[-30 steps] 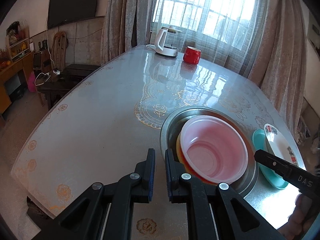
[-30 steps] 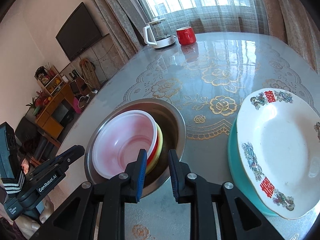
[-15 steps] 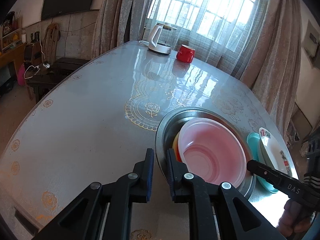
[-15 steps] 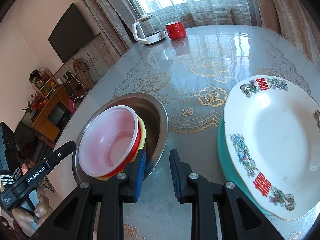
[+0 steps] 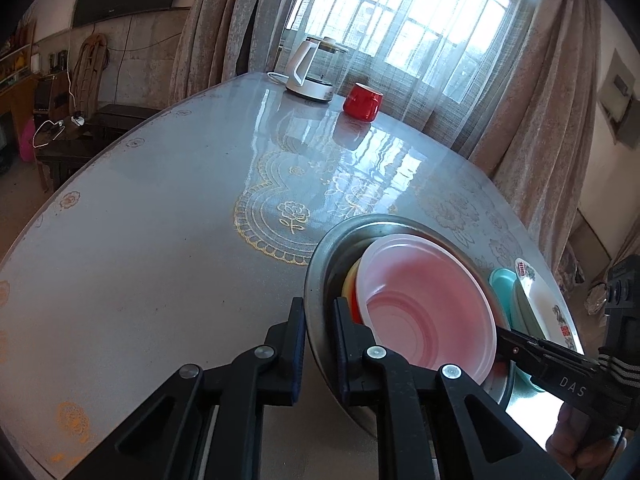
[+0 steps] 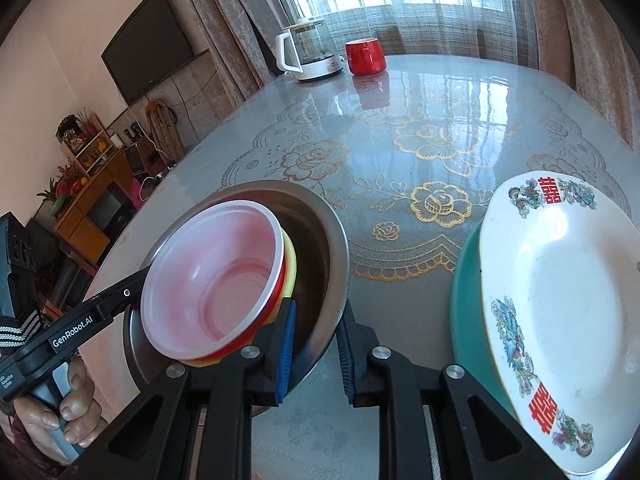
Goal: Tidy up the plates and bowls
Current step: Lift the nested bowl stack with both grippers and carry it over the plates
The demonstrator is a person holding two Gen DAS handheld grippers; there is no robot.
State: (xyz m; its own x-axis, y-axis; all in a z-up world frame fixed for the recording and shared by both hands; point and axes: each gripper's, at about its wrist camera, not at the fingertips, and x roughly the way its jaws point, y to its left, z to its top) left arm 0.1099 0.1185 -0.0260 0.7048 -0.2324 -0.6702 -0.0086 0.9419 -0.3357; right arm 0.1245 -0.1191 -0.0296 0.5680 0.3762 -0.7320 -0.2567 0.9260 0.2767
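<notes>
Both grippers, left gripper and right gripper, have closed in, clasping the steel basin's rim.

Two wrist fisheyes, opposite sides of one bowl stack

Each looks down along its own fingers, close over the round steel basin; both share it, the glossy patterned table and the window end.

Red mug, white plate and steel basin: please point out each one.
red mug (image 6: pixel 365 57): right wrist view, front of its body
white plate (image 6: pixel 560 312): right wrist view, bare centre
steel basin (image 5: pixel 320 256): left wrist view, left rim
</notes>
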